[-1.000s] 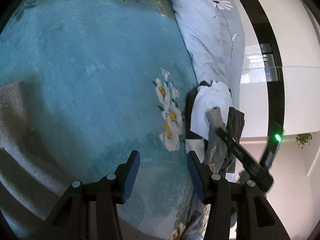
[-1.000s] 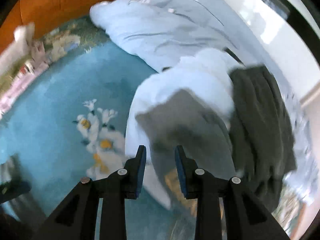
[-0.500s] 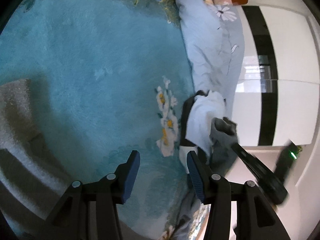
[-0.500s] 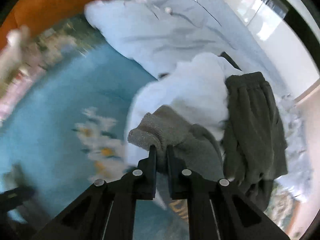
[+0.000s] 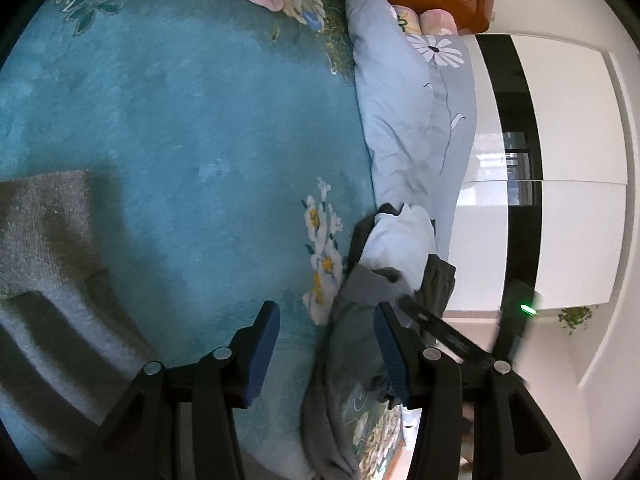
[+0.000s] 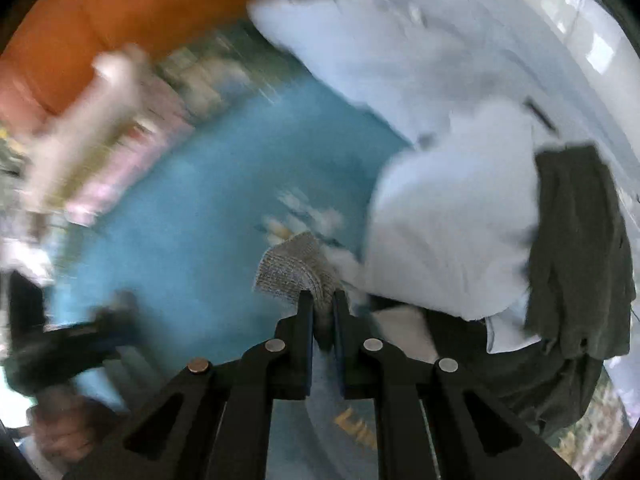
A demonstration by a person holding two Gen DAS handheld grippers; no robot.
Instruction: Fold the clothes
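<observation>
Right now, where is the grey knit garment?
Right wrist view, centre: the grey knit garment is pinched in the right gripper, over the teal blanket.

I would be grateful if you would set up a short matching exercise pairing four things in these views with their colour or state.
Things:
1. left tongs
2. right tongs
3. bedspread
4. dark garment

Descriptions:
a. teal with white flowers
b. shut on a grey knit garment
c. open, holding nothing
d. olive-grey, draped beside a pale blue garment

Pairs: 1-c, 2-b, 3-a, 4-d
</observation>
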